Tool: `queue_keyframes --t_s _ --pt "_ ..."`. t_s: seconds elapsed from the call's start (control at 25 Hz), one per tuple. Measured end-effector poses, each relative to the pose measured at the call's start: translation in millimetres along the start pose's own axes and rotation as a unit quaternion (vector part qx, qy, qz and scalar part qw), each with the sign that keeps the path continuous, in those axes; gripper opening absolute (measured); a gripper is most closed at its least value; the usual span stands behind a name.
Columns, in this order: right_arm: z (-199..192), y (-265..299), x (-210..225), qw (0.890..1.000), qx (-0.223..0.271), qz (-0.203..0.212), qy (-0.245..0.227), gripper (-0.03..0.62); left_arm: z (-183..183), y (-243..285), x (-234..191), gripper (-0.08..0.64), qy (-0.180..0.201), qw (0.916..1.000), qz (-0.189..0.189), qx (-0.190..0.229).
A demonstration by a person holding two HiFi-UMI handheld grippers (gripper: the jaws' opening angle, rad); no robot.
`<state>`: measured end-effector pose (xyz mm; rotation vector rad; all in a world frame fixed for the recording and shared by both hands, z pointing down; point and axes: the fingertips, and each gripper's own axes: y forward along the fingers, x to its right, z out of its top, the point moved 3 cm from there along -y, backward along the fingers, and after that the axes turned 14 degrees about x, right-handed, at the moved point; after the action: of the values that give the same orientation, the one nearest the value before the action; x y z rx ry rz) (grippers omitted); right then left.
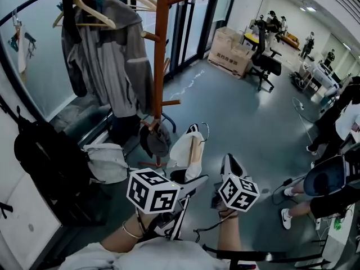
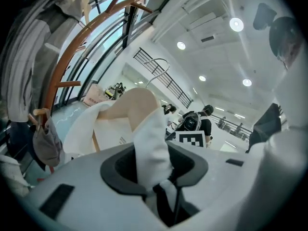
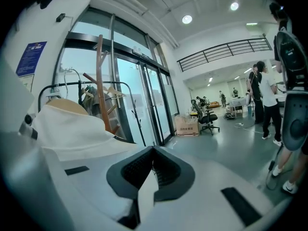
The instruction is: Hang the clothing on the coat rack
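A white garment hangs on a wooden hanger with a metal hook, low in front of me. My left gripper is shut on a fold of its white cloth. My right gripper is to its right and pinches a thin flap of the same garment; the rest of the garment bulges to its left. The wooden coat rack stands ahead and to the left, with side pegs. A grey jacket hangs on a hanger beside it.
A grey cap hangs on a low peg of the rack. A black bag and a white bag lie at the left wall. Cardboard boxes and an office chair stand farther back. A person's legs are at the right.
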<state>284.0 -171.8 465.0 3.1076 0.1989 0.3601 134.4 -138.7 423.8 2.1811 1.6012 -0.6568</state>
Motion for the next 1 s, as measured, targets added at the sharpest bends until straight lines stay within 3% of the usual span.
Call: queue_keyframes --t_s 0.4,0.68,1.0 --pt "33 24 18 0.998 0.036 -0.041 -0.016 0.022 24 47 -8 0.143 0.015 0.9967 -0.072 -0.034" --pt "55 49 15 0.996 0.066 -0.054 -0.024 0.023 54 61 -30 0.143 0.020 0.9959 -0.082 -0.033" --pt "59 84 3 0.994 0.089 -0.064 -0.011 0.023 89 67 -54 0.144 0.065 0.9931 -0.091 -0.038"
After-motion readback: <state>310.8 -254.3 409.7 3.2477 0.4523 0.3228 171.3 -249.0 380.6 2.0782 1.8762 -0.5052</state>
